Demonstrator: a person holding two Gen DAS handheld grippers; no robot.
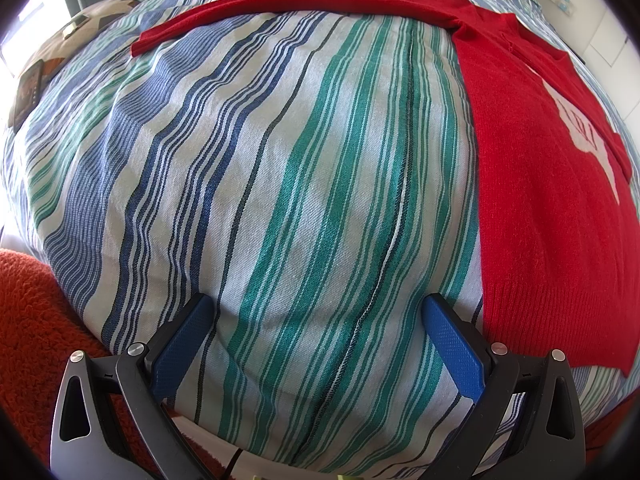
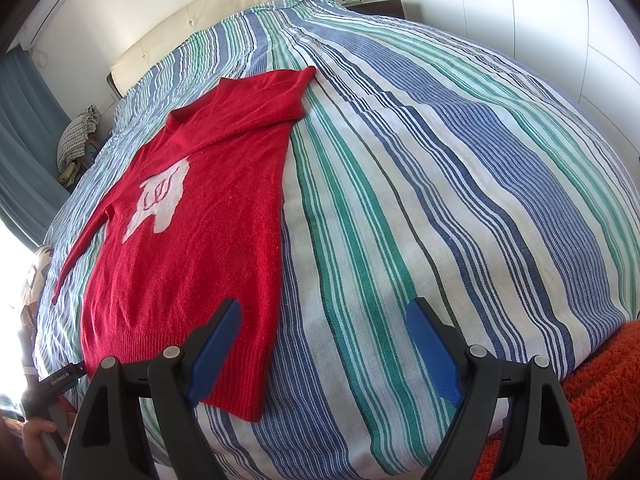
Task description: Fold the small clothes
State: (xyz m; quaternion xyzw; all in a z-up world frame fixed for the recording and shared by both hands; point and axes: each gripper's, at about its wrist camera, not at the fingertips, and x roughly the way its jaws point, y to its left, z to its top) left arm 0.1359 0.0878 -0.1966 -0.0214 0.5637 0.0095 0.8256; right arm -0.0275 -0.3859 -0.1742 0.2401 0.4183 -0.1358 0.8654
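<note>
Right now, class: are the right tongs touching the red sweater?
Cannot tell. In the right wrist view the right tongs stand open and one finger overlaps the sweater, but that view shows neither contact nor gap.

Bright daylight throughout, entering from a window (image 1: pixel 28 28) at the left, blown out to pure white there and again at the left edge of the right wrist view. Soft, faint shadows only, lying on the bedspread (image 1: pixel 280 200) just ahead of the fingers (image 1: pixel 184 344). Slight sheen on the green stripes. Strong fisheye bulge in both views: bed swollen into a dome, stripes curved, dark vignette at every corner. Centre sharp enough to show the weave; outer rim softer and smeared. No motion blur. Saturated colour, the sweater (image 2: pixel 192 240) nearly glowing red.
</note>
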